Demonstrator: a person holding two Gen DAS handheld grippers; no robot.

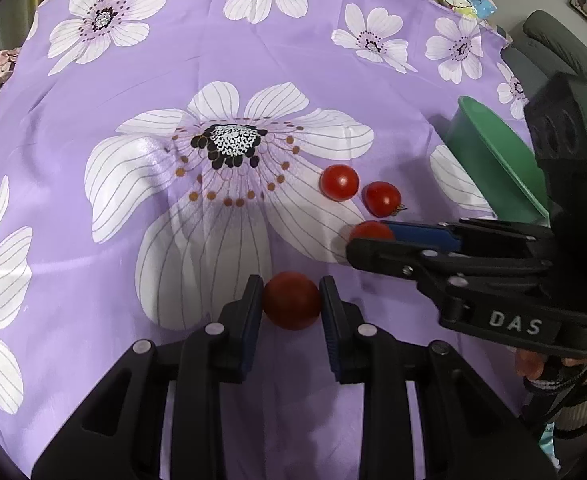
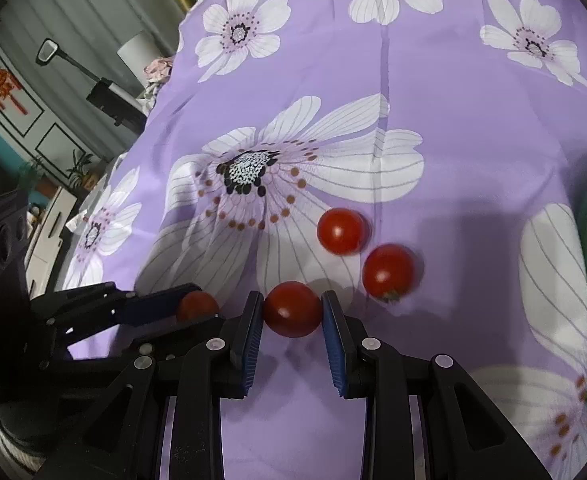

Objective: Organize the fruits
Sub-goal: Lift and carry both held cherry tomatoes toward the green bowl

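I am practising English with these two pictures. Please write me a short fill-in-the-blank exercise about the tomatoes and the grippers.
1. The left gripper is shut on one ____.
2. The tomato in the right gripper is ____ in colour.
3. ____ loose tomatoes lie free on the purple cloth.
4. The bowl beside them is ____.

Missing words: tomato; red; Two; green

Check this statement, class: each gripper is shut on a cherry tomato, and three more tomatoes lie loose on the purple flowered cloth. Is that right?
Not quite. Only two loose tomatoes lie on the purple flowered cloth, not three; the right wrist view shows both. The rest stands: the left gripper is shut on one tomato and the right gripper on another.
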